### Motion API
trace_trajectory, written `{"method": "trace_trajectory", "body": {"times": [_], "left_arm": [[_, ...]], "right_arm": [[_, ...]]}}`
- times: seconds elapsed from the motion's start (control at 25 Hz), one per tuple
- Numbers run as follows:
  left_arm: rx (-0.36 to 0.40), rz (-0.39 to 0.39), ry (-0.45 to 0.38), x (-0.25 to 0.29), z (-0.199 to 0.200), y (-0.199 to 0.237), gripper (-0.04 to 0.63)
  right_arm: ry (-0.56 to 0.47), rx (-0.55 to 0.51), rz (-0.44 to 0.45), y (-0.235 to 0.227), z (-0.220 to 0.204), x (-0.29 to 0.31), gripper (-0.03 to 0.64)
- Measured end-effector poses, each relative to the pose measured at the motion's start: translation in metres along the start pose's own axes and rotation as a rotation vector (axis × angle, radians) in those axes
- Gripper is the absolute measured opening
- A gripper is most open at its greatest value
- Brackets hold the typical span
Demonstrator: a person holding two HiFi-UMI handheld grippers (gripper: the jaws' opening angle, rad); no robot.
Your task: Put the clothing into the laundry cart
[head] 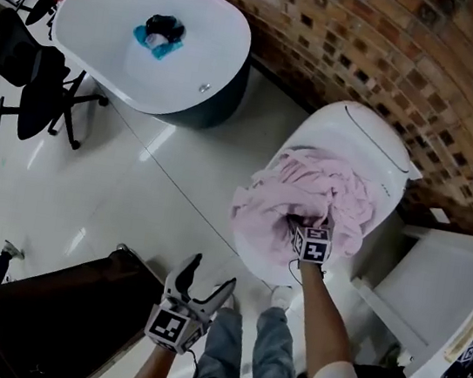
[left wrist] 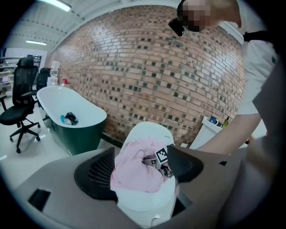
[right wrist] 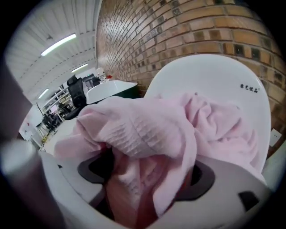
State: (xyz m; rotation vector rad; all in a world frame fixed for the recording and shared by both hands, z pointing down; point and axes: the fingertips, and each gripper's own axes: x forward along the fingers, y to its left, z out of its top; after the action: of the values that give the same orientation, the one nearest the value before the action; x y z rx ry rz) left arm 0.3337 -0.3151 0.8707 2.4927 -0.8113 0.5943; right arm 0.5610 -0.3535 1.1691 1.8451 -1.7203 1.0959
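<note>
A heap of pink clothing (head: 305,198) fills the top of a white oval laundry cart (head: 376,139) that stands against the brick wall. My right gripper (head: 306,223) is sunk into that heap, only its marker cube showing in the head view. In the right gripper view the pink clothing (right wrist: 147,129) drapes over the right gripper (right wrist: 147,174) and is bunched between both jaws, touching each. My left gripper (head: 209,275) hangs open and empty above the floor, well short of the cart. In the left gripper view the pink clothing (left wrist: 134,172) and cart (left wrist: 149,132) sit beyond the spread jaws.
A second white tub (head: 109,41) at upper left holds a small blue and black item (head: 161,33). A black office chair (head: 36,83) stands beside it. A dark bin (head: 50,314) sits at lower left, a white unit (head: 441,294) right of the cart.
</note>
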Motion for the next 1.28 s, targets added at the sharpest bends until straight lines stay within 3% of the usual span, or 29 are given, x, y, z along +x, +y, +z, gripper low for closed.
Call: {"method": "trace_trajectory", "body": {"times": [0.12,0.24,0.36,0.48,0.68,0.76,0.92,1.0,1.28], "left_arm": [[-0.003,0.012,-0.004,-0.008,0.006,0.005,0.357],[-0.003,0.016,-0.033,-0.018,0.022,0.004,0.357],[-0.007,0.019,-0.079,-0.028,0.047,0.002,0.356],[-0.029,0.018,-0.153,-0.045,0.083,-0.006,0.356],[-0.041,-0.021,-0.286,-0.096,0.149,-0.027,0.356],[-0.006,-0.032,-0.327,-0.126,0.177,-0.038,0.357],[0.14,-0.005,-0.406,-0.182,0.228,-0.065,0.357],[0.178,0.015,-0.441,-0.211,0.247,-0.074,0.357],[0.156,0.062,-0.522,-0.297,0.274,-0.068,0.356]], "right_arm": [[-0.011,0.137,0.076,0.012,0.006,-0.002,0.247],[-0.095,0.257,0.167,0.022,0.036,-0.022,0.137],[-0.218,0.251,0.265,0.043,0.091,-0.066,0.124],[-0.338,0.313,0.336,0.062,0.142,-0.132,0.122],[-0.544,0.397,0.408,0.084,0.21,-0.267,0.121],[-0.612,0.391,0.44,0.098,0.233,-0.328,0.121],[-0.744,0.267,0.482,0.13,0.283,-0.453,0.12],[-0.81,0.208,0.493,0.152,0.305,-0.508,0.12],[-0.859,0.078,0.695,0.238,0.32,-0.587,0.12]]}}
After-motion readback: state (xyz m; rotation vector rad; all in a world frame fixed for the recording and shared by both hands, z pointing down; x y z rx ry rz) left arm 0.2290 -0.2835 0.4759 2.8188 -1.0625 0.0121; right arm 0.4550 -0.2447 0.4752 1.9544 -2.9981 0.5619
